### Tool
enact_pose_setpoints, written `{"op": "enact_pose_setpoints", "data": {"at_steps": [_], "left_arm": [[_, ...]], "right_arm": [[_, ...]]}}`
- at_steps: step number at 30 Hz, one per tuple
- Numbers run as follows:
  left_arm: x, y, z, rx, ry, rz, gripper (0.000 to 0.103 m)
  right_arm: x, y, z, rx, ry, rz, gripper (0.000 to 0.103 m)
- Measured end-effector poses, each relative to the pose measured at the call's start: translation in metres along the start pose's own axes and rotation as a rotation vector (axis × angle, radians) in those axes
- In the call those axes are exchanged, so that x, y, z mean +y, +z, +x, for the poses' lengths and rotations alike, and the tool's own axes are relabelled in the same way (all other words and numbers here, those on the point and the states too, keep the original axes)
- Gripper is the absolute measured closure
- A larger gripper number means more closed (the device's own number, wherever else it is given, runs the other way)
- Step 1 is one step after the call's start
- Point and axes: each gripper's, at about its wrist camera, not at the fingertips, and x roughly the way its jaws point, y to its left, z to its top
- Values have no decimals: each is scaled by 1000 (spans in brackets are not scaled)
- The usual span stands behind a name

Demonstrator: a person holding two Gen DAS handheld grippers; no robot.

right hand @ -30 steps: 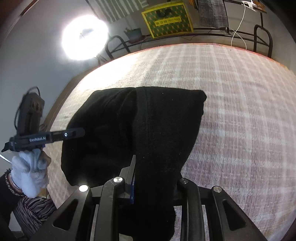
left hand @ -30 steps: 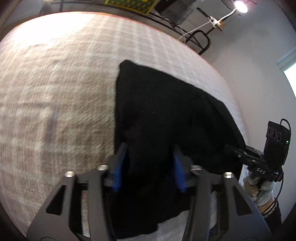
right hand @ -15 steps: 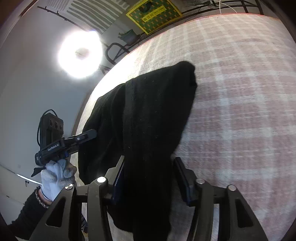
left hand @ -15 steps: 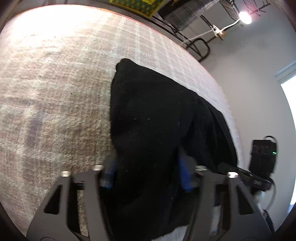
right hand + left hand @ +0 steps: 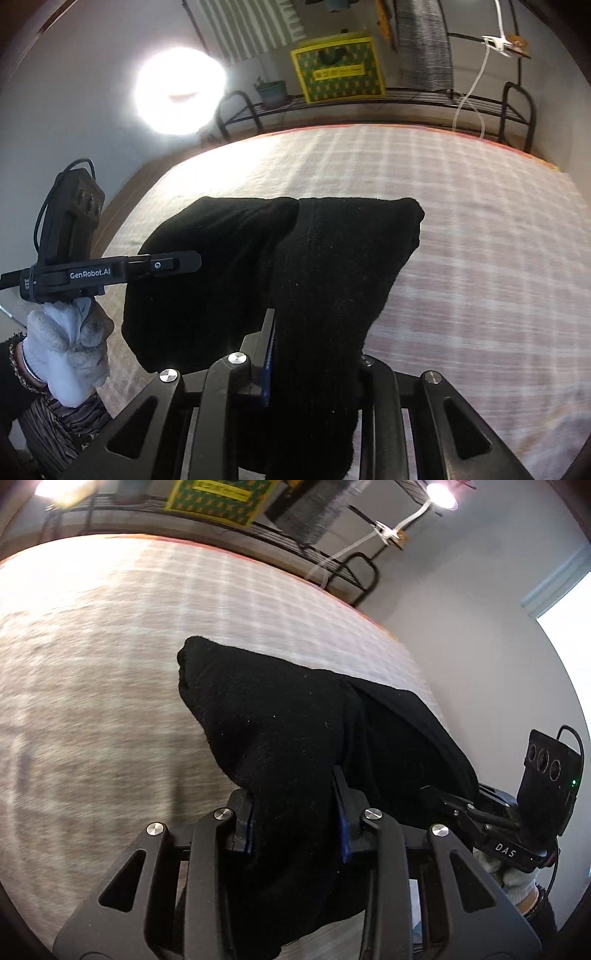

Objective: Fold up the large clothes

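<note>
Nearest the left wrist camera, the left gripper [image 5: 295, 812] has its blue-padded fingers clamped on a thick bunch of the black garment [image 5: 288, 731], cloth filling the gap between them and spilling below. In the right wrist view the right gripper [image 5: 312, 354] is likewise closed on a fold of the black garment [image 5: 332, 266]; one blue pad shows at the left of the cloth, the other finger is hidden under it.

The garment is held up off the plaid bedspread [image 5: 92, 672], draped between the two grippers as a doubled dark mass near the bed's near edge, its far rounded corner pointing toward the middle of the bed [image 5: 480, 258]. A gloved hand [image 5: 66, 343] grips the left tool's handle at the bed's left side; the other gloved hand [image 5: 513, 878] shows at the right side.

Beyond the far edge of the bed stands a black metal rack [image 5: 388, 96] carrying a yellow-and-green patterned box [image 5: 338, 70] and a small potted plant [image 5: 273, 90]; what the box holds cannot be seen. A bright round lamp [image 5: 181, 92] glares on the wall to the left.
</note>
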Motion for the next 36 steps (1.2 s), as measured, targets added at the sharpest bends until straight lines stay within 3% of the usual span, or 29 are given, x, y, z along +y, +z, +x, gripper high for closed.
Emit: {"op": "enact_pose_setpoints", "data": {"at_steps": [10, 18, 25, 30, 33, 36], "left_arm": [[-93, 52, 75, 25, -117, 96, 73], [-167, 134, 159, -18, -159, 198, 73], [-203, 193, 237, -51, -164, 224, 73], [-205, 204, 276, -28, -168, 209, 73], [-196, 204, 308, 33, -98, 194, 73], [-181, 202, 333, 63, 2, 196, 69]], "right_arm": [[-88, 22, -48, -40, -126, 21, 82], [-183, 69, -65, -139, -223, 47, 82], [-244, 119, -52, -162, -324, -28, 82], [-291, 139, -33, -203, -319, -9, 82], [-326, 138, -6, -174, -275, 30, 82], [-359, 125, 28, -91, -312, 93, 81]]}}
